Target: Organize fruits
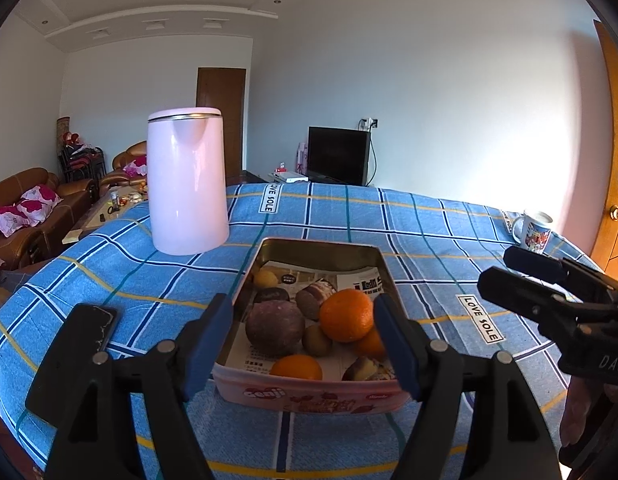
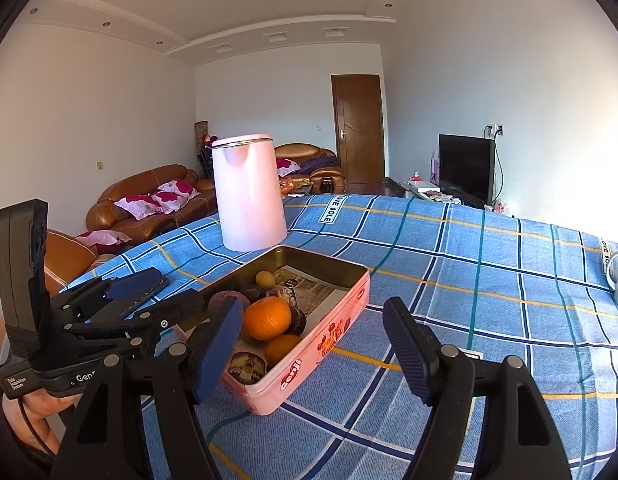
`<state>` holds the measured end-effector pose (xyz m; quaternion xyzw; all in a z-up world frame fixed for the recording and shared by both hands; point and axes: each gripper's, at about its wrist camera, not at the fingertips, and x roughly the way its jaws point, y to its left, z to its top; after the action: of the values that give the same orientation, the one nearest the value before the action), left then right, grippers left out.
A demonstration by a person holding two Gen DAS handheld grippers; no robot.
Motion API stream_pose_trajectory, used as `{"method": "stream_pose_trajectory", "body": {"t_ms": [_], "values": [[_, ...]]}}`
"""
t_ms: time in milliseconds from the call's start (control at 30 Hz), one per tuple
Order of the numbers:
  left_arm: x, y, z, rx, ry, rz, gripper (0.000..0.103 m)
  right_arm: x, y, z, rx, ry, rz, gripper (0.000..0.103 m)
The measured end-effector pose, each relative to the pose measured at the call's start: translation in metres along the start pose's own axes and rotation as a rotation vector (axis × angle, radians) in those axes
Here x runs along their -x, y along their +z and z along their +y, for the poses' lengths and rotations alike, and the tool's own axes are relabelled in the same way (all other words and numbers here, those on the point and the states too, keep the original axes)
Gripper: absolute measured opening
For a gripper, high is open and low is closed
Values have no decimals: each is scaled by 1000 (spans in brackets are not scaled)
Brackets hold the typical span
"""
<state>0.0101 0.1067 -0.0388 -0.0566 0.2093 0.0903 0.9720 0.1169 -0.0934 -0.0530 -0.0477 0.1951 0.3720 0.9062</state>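
Note:
A pink tin lined with newspaper sits on the blue checked tablecloth. It holds a big orange, two smaller oranges, a dark purple-brown round fruit, a kiwi, a small yellow fruit and other pieces. My left gripper hovers open at the tin's near end, its blue pads either side of the tin's corners, gripping nothing. The right gripper is open and empty too, over the tin's near corner; the big orange lies just beyond its left pad. Each gripper shows in the other's view, the right gripper and the left gripper.
A tall pink kettle stands behind the tin on the left. A black phone lies left of the tin. A printed mug is at the far right edge. Sofas, a TV and a door lie beyond the table.

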Motion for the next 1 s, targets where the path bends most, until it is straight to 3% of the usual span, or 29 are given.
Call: {"method": "stream_pose_trajectory", "body": {"t_ms": [133, 233, 1000], "values": [[4, 3, -4, -2, -3, -6, 81, 5, -3, 0, 0, -9, 2, 74], [9, 4, -8, -8, 0, -22, 91, 12, -5, -2, -2, -16, -6, 75], [19, 7, -20, -30, -3, -46, 101, 38, -10, -12, -29, -41, -56, 76]]}}
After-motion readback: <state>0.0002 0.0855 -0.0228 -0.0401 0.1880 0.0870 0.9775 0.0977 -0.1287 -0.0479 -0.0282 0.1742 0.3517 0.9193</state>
